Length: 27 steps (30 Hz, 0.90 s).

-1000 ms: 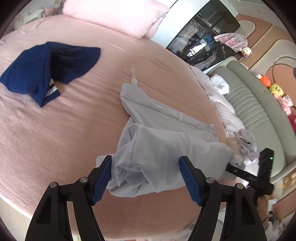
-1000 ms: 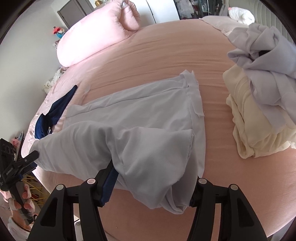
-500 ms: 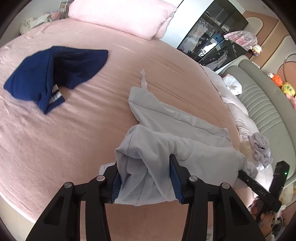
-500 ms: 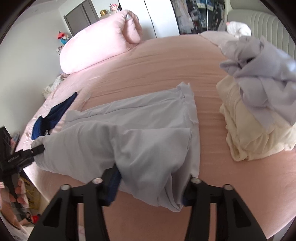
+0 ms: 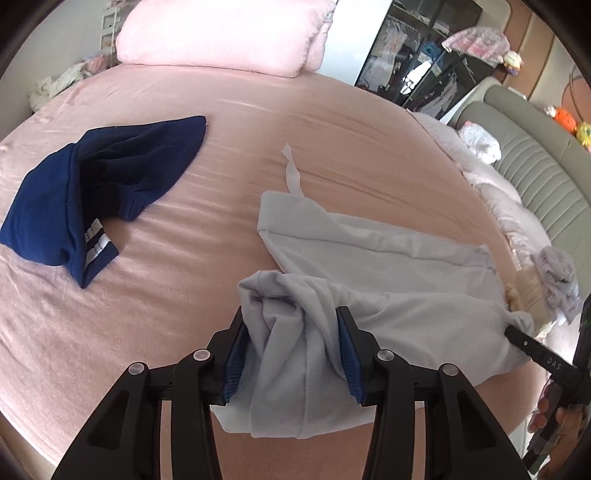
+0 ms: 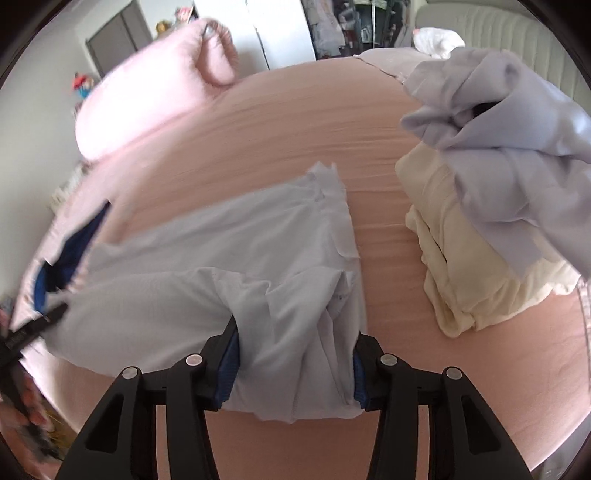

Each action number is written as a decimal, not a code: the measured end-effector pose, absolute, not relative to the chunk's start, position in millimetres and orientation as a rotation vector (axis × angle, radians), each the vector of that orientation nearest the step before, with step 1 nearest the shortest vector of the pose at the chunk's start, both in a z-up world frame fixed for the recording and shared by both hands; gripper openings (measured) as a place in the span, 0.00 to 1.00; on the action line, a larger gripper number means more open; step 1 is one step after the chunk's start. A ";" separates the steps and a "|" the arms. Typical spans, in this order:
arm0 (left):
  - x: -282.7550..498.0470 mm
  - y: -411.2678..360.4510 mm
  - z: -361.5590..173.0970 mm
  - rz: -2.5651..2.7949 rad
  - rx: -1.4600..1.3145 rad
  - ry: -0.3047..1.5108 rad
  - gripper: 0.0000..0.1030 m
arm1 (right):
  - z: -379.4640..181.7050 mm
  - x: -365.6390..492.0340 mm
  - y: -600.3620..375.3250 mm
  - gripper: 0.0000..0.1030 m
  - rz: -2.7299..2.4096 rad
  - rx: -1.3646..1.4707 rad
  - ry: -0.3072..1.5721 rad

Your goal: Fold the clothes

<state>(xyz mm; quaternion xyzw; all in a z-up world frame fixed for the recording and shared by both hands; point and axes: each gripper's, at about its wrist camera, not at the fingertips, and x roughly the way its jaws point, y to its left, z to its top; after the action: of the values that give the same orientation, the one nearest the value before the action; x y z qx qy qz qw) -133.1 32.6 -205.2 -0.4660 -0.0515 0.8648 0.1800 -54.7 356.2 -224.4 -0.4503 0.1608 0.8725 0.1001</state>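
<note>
The left claw [image 5: 291, 354] pinches one bunched end of the light grey cloth [image 5: 388, 273], and the right claw [image 6: 293, 360] pinches its other end. The cloth lies on the pink bed [image 5: 229, 122], between a dark blue garment [image 5: 92, 181] and a cream pile [image 6: 465, 251].

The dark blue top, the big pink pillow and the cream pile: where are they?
Dark blue top [image 5: 110, 177], left wrist view, its middle.
Pink pillow [image 5: 221, 33], left wrist view, its front face.
Cream pile [image 6: 461, 258], right wrist view, its folded top.
</note>
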 end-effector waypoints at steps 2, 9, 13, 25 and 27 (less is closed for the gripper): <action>-130.4 33.0 -206.8 2.451 -1.303 -0.120 0.41 | -228.1 -52.8 354.2 0.48 2.576 -1.321 0.450; -124.3 34.9 -211.3 2.471 -1.286 -0.004 0.44 | -233.6 -55.2 345.4 0.57 2.545 -1.307 0.271; -123.5 28.2 -201.2 2.475 -1.318 -0.063 0.73 | -224.5 -47.4 350.5 0.60 2.579 -1.301 0.363; -96.4 3.0 -194.2 2.378 -1.351 -0.279 0.76 | -198.5 0.4 356.2 0.69 2.568 -1.265 0.477; -94.0 5.2 -201.6 2.351 -1.362 -0.301 0.76 | -202.3 4.9 360.8 0.69 2.567 -1.261 0.522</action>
<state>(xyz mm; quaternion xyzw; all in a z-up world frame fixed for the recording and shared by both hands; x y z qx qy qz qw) -94.0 5.2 -201.6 -0.4878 -0.1080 0.8422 0.2027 4.9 360.8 -202.3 -0.4308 0.1783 0.8769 0.1171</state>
